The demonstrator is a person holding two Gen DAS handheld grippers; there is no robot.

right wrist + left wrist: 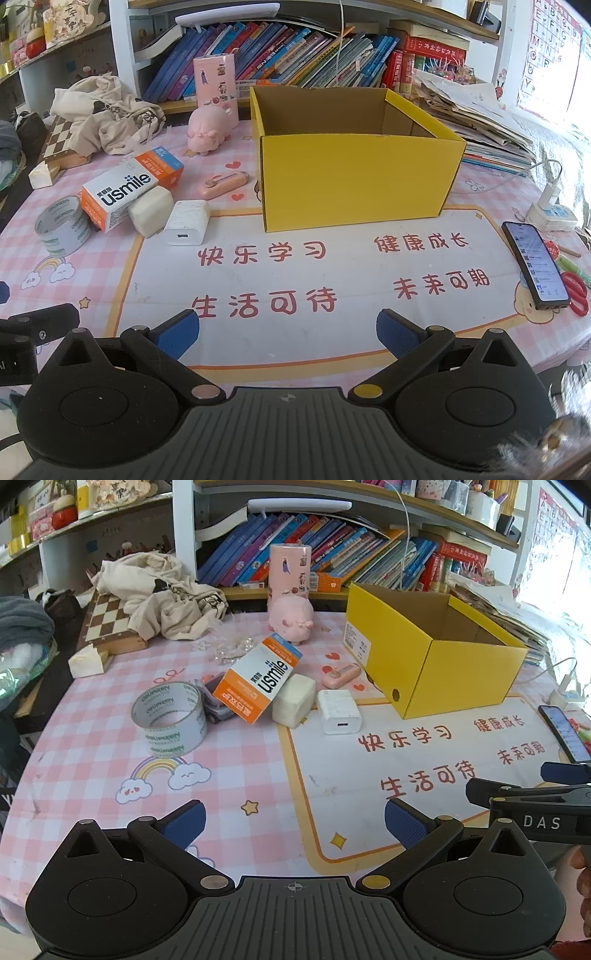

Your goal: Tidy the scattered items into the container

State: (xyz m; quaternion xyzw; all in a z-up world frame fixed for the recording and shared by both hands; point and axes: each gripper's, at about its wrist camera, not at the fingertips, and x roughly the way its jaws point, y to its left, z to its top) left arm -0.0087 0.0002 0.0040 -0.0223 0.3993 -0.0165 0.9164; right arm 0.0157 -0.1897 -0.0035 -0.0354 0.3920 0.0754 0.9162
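Left claw (294, 821) spread wide, empty; right claw (288, 332) likewise. Yellow box (354, 184) open on tabletop (92, 775). Tape roll (169, 723), usmile carton (256, 679), white charger (339, 711) just left.

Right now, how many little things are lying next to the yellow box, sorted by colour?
White: 2, charger and block
Pink: 2, pig and small case
Orange-and-white: 1, toothpaste box
Clear: 1, tape roll
Total: 6

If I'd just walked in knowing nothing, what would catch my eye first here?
Probably the big open yellow cardboard box, standing empty at the back of the pink checked table mat. To its left lies a small clutter: an orange-and-white usmile carton, a clear tape roll and a white charger block. Both open grippers hover in front.
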